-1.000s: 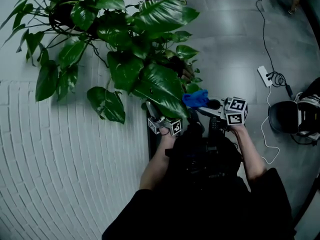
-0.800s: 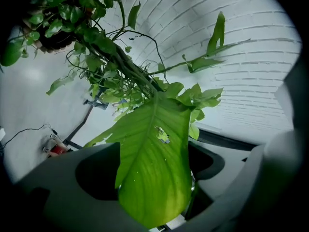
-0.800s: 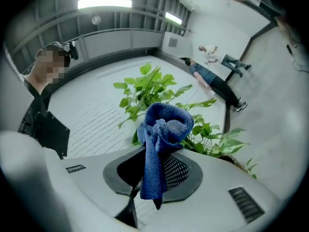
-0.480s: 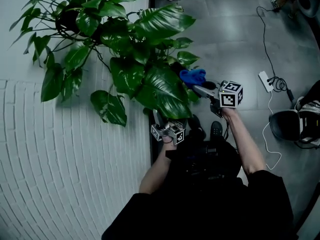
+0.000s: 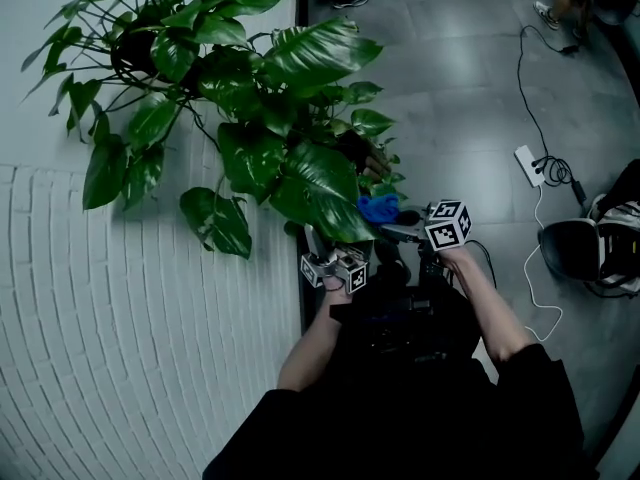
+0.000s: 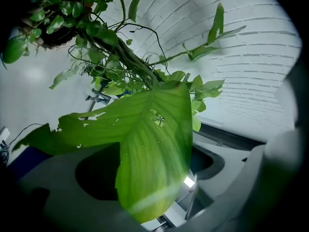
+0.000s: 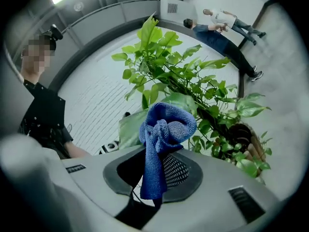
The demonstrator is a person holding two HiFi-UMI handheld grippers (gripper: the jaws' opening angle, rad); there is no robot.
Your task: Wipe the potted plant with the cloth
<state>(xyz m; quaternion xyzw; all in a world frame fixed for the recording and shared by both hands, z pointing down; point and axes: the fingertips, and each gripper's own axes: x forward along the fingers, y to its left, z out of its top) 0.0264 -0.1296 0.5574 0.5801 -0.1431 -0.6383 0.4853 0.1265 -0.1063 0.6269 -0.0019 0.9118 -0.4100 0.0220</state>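
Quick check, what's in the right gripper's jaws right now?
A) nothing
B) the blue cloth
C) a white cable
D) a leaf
B: the right gripper is clamped on the blue cloth, which bunches up above its jaws. The big leaf is in the left gripper instead.

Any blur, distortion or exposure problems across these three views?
Head view: dim overall, brickwork bowed by the lens, potted plant sharp. Left gripper view: strong fisheye, dark corners, the close leaf soft. Right gripper view: same vignette, cloth sharp, a mosaic patch upper left.
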